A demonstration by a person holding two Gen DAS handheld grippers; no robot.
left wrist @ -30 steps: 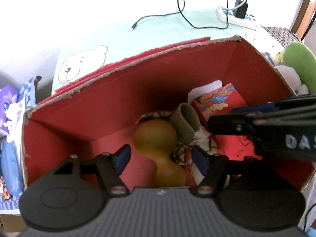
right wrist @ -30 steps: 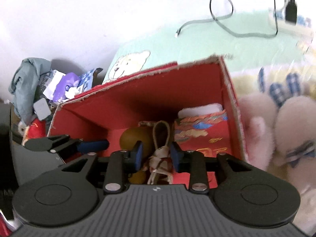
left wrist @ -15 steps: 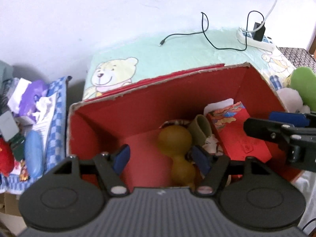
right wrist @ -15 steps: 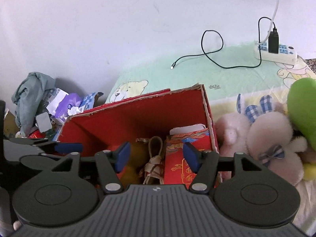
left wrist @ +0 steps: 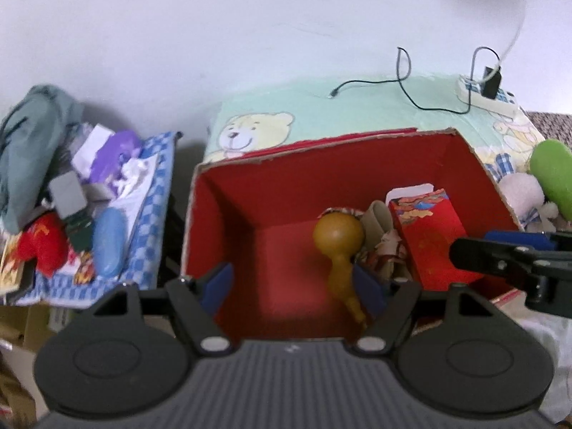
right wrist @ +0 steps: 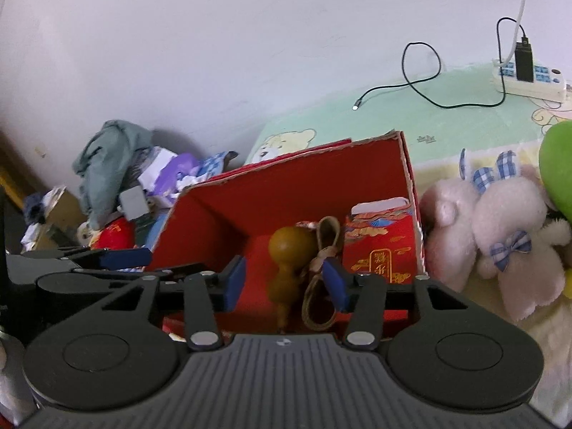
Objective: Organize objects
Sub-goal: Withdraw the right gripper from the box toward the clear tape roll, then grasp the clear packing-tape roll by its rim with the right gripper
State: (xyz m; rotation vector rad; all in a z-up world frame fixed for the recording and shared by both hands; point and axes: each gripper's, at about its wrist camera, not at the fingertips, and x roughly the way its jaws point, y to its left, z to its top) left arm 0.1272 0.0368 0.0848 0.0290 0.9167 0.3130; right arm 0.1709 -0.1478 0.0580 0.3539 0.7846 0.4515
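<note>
The bed point(right wrist: 447, 121) carries a pale green sheet with a printed bear point(left wrist: 255, 130) at its left end. A red cardboard box point(left wrist: 271, 193) stands on the near part of the sheet, open at the top. To the right of the box lie a pink plush rabbit point(right wrist: 507, 221) and a green plush toy point(right wrist: 557, 171), close together. At the far right, near the wall, a white power strip point(right wrist: 529, 80) lies on the sheet with a black charger plugged in, and a black cable point(right wrist: 422, 85) runs from it to the left across the sheet.

One red box point(left wrist: 250, 214), one gourd point(left wrist: 338, 232), one red packet point(left wrist: 429, 236), two pink plush toys point(right wrist: 500, 221).
</note>
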